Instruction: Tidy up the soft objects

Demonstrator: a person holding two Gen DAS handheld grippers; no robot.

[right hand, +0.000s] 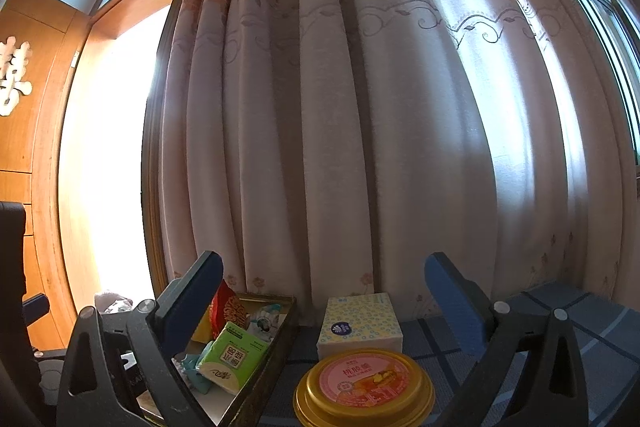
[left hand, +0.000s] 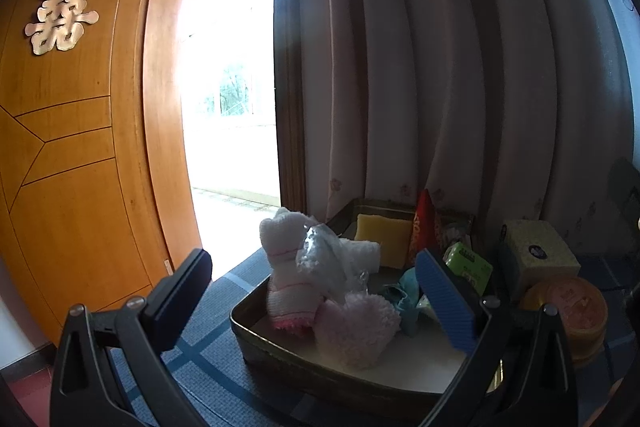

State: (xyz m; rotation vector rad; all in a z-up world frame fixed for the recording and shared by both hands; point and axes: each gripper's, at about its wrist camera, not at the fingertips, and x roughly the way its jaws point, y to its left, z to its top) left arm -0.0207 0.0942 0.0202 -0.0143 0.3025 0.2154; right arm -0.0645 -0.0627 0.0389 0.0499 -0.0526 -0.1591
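Metal tray (left hand: 256,331) on desk: holds towel toy (left hand: 288,267), fluffy sock (left hand: 356,327), sponge (left hand: 384,239), gathered for sorting. Left gripper (left hand: 316,303) and right gripper (right hand: 324,307): jaws wide, empty. Tissue box (right hand: 360,323) beside tray.

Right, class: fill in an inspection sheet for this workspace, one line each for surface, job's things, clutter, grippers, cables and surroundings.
Surface: blue checked cloth.
Job's things: metal tray holding white knit toy, pink fluffy item, yellow sponge, green tissue pack, red packet.
Clutter: tissue box and gold tin, beside the tray.
Grippers: left gripper and right gripper, jaws open, empty.
Cables: nothing seen.
Surroundings: curtain, wooden door, bright doorway.
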